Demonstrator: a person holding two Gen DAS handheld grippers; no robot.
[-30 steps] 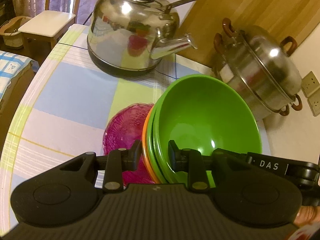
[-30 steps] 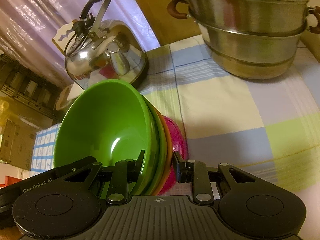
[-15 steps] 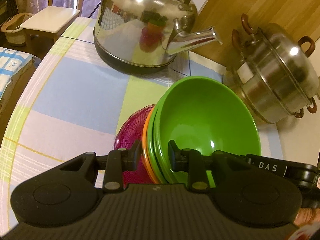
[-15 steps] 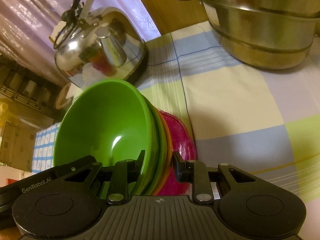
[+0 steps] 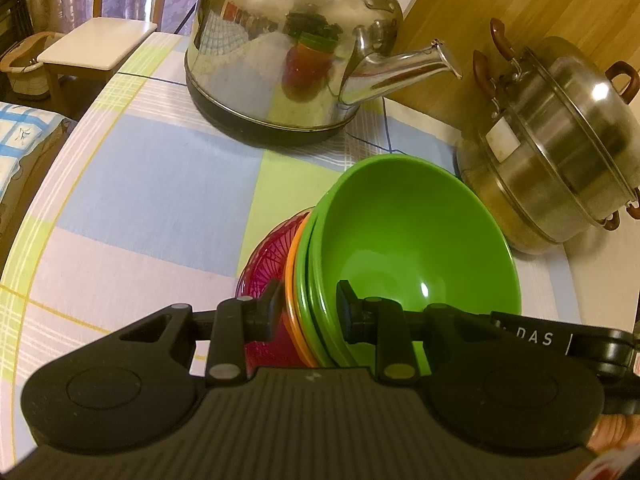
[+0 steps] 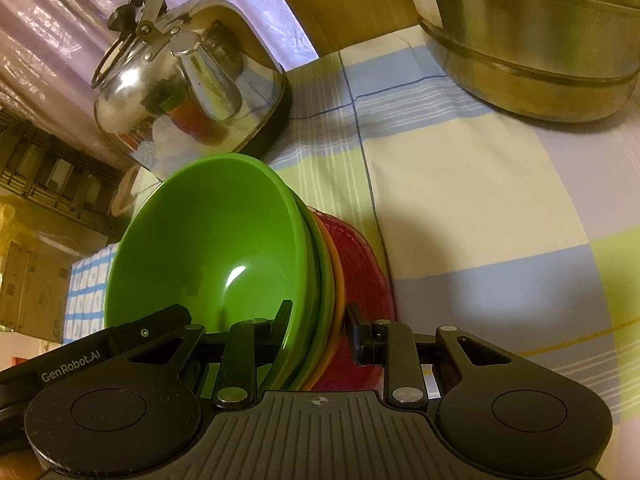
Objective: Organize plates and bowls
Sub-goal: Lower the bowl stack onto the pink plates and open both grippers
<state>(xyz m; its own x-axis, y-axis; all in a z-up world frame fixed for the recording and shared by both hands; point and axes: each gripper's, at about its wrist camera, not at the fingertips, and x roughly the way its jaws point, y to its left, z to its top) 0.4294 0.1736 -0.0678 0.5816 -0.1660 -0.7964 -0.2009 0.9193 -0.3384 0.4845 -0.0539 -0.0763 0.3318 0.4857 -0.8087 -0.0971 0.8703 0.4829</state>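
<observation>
Checked cloth in blue, cream and green covers the table (image 5: 152, 200), with a wooden wall behind. A steel kettle (image 5: 296, 48) stands at the back, its spout toward a lidded steel steamer pot (image 5: 560, 140) to the right. Between them and the cameras sits the stack of bowls (image 5: 412, 248): green ones on top, an orange rim below, a dark pink plate (image 5: 268, 256) underneath. Left claw (image 5: 306, 312) clamps the stack's near rim from one side, right claw (image 6: 318, 328) from the other, both angled steeply downward, jaws narrow.
</observation>
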